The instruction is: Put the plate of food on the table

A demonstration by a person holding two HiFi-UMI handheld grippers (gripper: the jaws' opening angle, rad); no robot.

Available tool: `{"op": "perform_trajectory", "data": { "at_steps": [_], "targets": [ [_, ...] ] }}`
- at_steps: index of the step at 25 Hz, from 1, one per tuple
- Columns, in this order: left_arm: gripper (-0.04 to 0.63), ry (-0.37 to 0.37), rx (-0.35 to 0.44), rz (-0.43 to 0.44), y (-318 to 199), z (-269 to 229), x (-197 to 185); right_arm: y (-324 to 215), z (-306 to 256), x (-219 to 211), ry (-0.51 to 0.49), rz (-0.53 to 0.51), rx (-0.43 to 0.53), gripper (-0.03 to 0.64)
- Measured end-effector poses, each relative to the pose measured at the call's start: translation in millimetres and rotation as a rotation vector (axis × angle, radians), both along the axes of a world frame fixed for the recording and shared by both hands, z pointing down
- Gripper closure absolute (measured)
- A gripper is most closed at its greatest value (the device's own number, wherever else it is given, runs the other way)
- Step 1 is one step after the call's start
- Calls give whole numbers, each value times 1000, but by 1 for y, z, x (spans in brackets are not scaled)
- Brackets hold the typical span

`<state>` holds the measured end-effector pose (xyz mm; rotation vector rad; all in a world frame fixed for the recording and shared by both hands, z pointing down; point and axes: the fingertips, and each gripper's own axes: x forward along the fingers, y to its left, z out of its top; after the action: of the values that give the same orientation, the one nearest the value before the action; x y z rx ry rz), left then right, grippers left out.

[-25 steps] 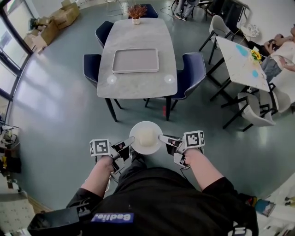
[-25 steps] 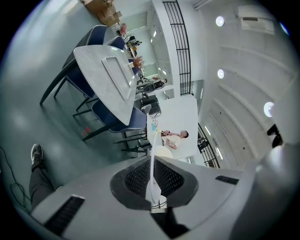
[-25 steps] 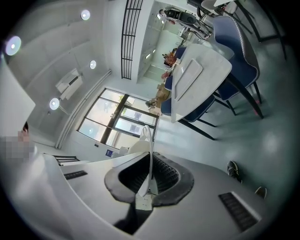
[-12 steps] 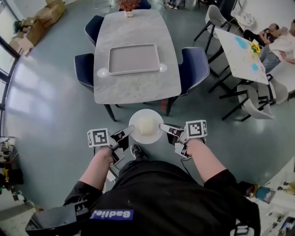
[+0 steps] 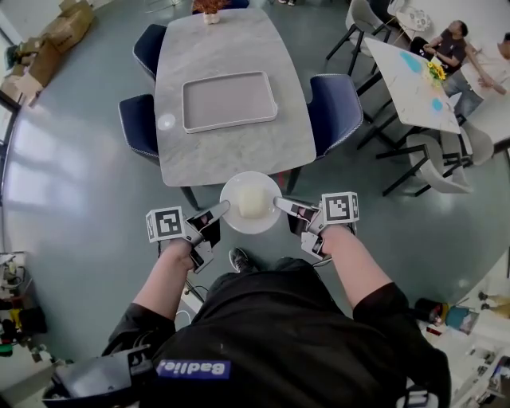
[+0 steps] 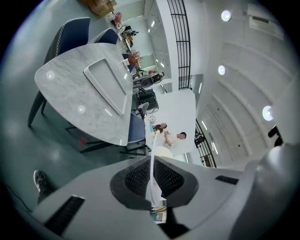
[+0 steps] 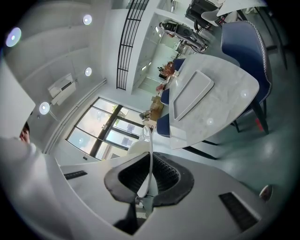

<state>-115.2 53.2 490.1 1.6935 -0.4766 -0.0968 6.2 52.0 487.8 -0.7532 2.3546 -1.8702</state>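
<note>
A white plate (image 5: 250,203) with a pale mound of food hangs in the air just in front of the near edge of the grey marble table (image 5: 231,143). My left gripper (image 5: 221,211) is shut on the plate's left rim, and my right gripper (image 5: 280,205) is shut on its right rim. In the left gripper view the plate's thin rim (image 6: 152,178) stands edge-on between the ribbed pads. The right gripper view shows the same, with the rim (image 7: 149,164) pinched between the jaws. The table (image 7: 211,108) lies ahead in both gripper views.
A grey rectangular tray (image 5: 229,101) lies on the middle of the table, with a flower pot (image 5: 209,9) at the far end. Blue chairs (image 5: 333,111) stand at the table's sides. A second table (image 5: 414,80) with people seated is at the right. Cardboard boxes (image 5: 56,32) sit far left.
The person has walked forward with the plate held between both grippers. The marble table is now much nearer, and the plate reaches its near edge.
</note>
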Motion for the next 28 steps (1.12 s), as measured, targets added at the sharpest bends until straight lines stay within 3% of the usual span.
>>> {"op": "perform_trajectory", "data": {
  "at_steps": [3,9,13,24,28],
  "targets": [
    [577,44,-25,-22,-11,-3,6,-11,1,3,-3,5,-9,594],
    [577,2,-55,-60,-48,14,9,-51,8,12,-18,-9,-23,594],
    [577,25,-50,-81,-97,11,26,-102,15,24,-38,-37,-39,594],
    [577,12,-68,-158,-102,12,23,-115,19,19,-43,-108,-61,595],
    [577,-20,-99,-206,-126,31,22,-146,29,23,-47,-135,-55,595]
  ]
}}
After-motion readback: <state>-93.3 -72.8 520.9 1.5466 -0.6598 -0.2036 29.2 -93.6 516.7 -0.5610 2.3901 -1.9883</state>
